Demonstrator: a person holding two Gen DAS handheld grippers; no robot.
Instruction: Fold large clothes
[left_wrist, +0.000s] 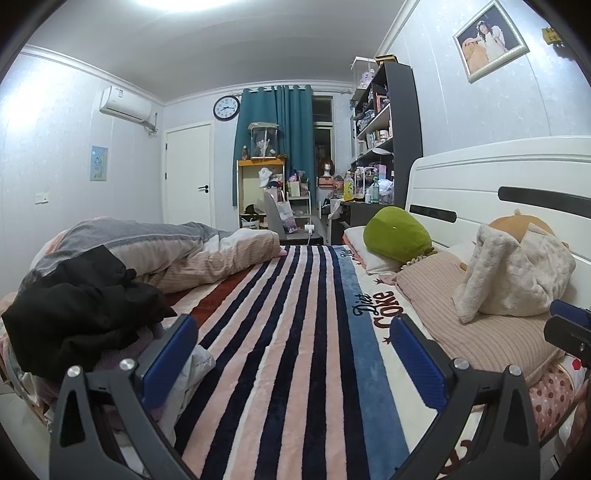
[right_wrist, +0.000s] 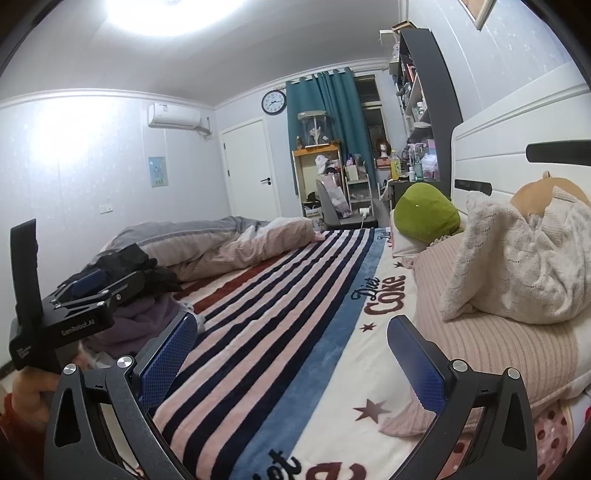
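A crumpled pile of black clothing (left_wrist: 81, 317) lies on the left side of the bed, on top of a purple garment (left_wrist: 122, 354) and beside a bit of white cloth (left_wrist: 199, 363). My left gripper (left_wrist: 291, 323) is open and holds nothing; its left finger is just right of the pile. In the right wrist view the black clothing (right_wrist: 125, 262) and the purple garment (right_wrist: 136, 321) lie behind the left gripper (right_wrist: 110, 280), which a hand (right_wrist: 29, 391) holds. My right gripper (right_wrist: 294, 321) is open over the striped blanket (right_wrist: 280, 369) with nothing between its fingers.
A rolled grey and pink duvet (left_wrist: 184, 254) lies across the far left of the bed. Along the white headboard (left_wrist: 498, 177) on the right sit pink pillows (left_wrist: 480, 332), a green plush (left_wrist: 395, 232) and a cream knit throw (left_wrist: 517, 273). Crowded shelves and a desk stand beyond the bed.
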